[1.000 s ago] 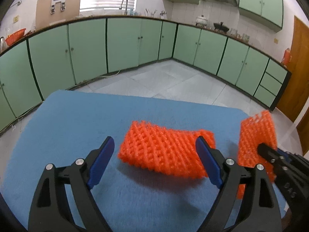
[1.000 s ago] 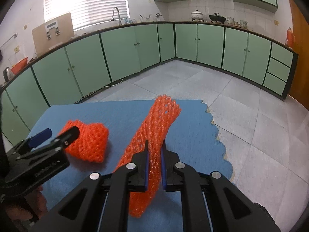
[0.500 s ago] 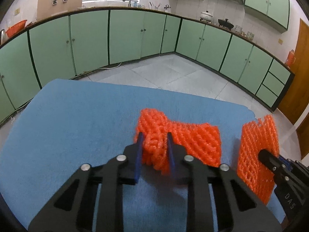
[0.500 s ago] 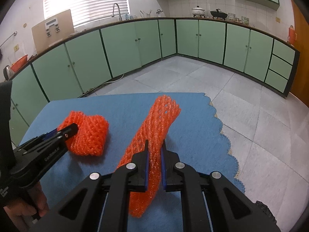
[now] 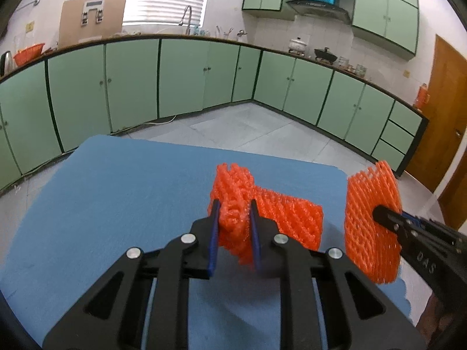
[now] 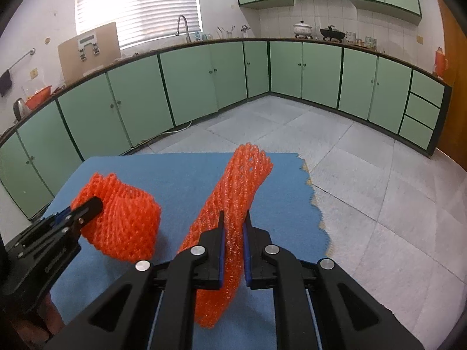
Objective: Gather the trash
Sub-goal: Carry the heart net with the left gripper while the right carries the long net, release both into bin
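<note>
Between the blue pads of the left gripper (image 5: 233, 218), an orange foam net (image 5: 289, 218) is pinched at its bunched left end, the rest of the net trailing out toward 3 o'clock over the blue mat (image 5: 116, 198). The jaws are pressed in on the mesh and squeeze it narrow. In the right wrist view the same net (image 6: 128, 227) shows at 9 o'clock, curled into a loop at the tip of the left gripper (image 6: 90, 207).

A second orange foam net (image 6: 233, 218), long and tube-like, is clamped in the right gripper (image 6: 233, 233); it juts up toward 12 o'clock beyond the pads and hangs down toward 6 o'clock below them. From the left wrist view this second net (image 5: 370, 221) stands at 3 o'clock, just beside the first but apart from it, with the right gripper (image 5: 385, 215) reaching in from the edge of the frame.

Beyond the mat lie grey floor tiles (image 6: 364, 175), and green cabinets (image 6: 189, 81) ring the room from 9 to 3 o'clock under a counter with a tap (image 6: 182, 26) and pots (image 6: 303, 27). A brown door (image 5: 437, 110) stands at 3 o'clock.
</note>
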